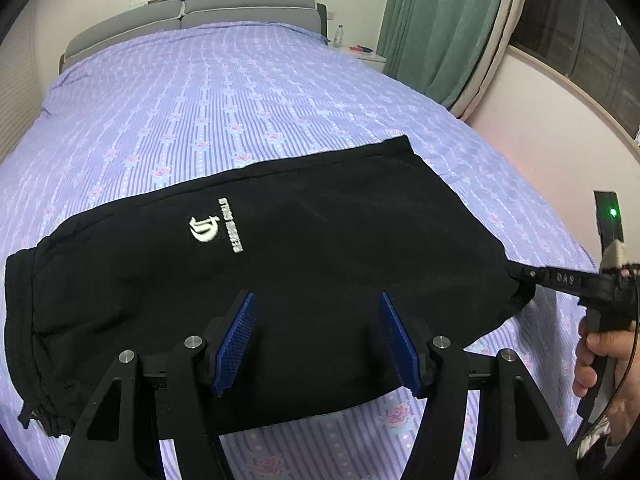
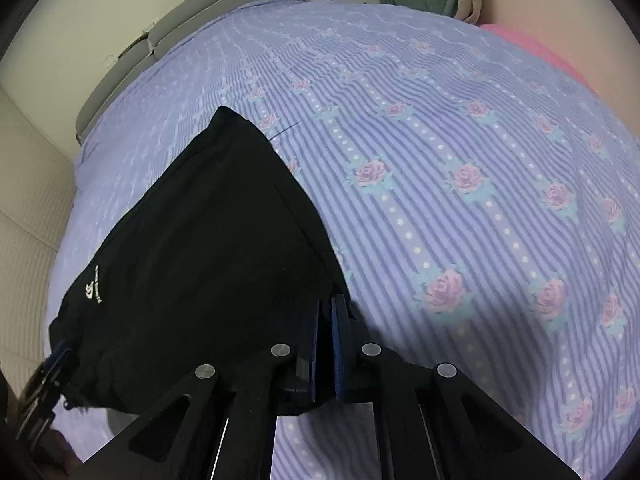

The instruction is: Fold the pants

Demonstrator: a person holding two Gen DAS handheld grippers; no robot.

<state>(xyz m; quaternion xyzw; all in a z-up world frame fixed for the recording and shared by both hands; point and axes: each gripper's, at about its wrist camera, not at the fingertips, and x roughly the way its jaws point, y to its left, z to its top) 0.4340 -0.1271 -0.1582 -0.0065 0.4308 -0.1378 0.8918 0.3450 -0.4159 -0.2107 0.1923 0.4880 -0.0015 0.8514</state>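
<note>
Black pants (image 1: 304, 248) with a white logo (image 1: 204, 229) lie folded across the near part of a bed, waistband at the left. My left gripper (image 1: 317, 300) hovers over their near edge, its blue pads (image 1: 240, 336) wide apart and pressing on nothing. In the right wrist view, my right gripper (image 2: 327, 312) is shut on the right corner of the pants (image 2: 208, 240). The left wrist view shows that right gripper (image 1: 524, 274) pinching the same corner, held by a person's hand (image 1: 600, 360).
The bed carries a purple striped sheet with roses (image 1: 224, 92) and a grey headboard (image 1: 192, 16) at the far end. A nightstand with a bottle (image 1: 338, 36) and a green curtain (image 1: 436, 28) stand at the far right. A padded wall (image 2: 24, 200) runs along the left.
</note>
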